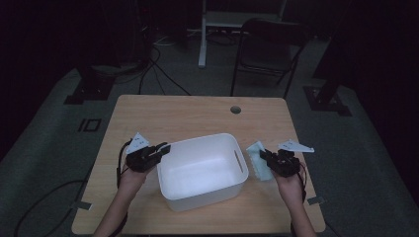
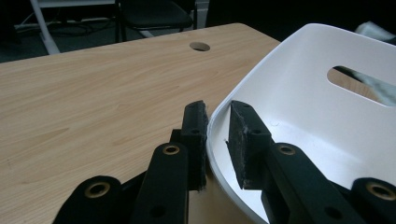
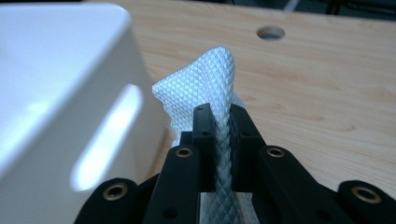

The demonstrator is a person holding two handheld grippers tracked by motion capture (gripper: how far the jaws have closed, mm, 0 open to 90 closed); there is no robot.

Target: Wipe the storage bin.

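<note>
The right gripper (image 3: 222, 116) is clenched on a pale, diamond-quilted cloth (image 3: 205, 84), its two black jaws pinching a fold that stands up between them and flops over toward the white plastic bin (image 3: 60, 70) just beside it. In the high view the same cloth (image 1: 258, 157) hangs at the tip of the right gripper (image 1: 266, 155) over the wooden table (image 1: 188, 116), near the bin's right-hand wall and outside it. The left gripper (image 2: 217, 126) straddles the bin's rim (image 2: 219, 112), one rubber-faced jaw outside the wall and one inside; a narrow gap shows on the inner side, so whether the pads truly press on the plastic cannot be told. The bin (image 1: 202, 170) is a smooth, glossy, round-cornered tub with a slot handle (image 1: 239, 160) cut into its right wall, and it sits in the middle of the near half of the table, between the two hands. The tabletop is light wood-grain laminate with a round cable hole (image 1: 235, 109) toward its far edge. Each gripper carries a grey three-cornered plate and trails a dark cable. Beyond the table, on a dim grey floor, stand a black folding chair (image 1: 269, 49) and a white frame leg (image 1: 202, 34), with cables running across the floor.
</note>
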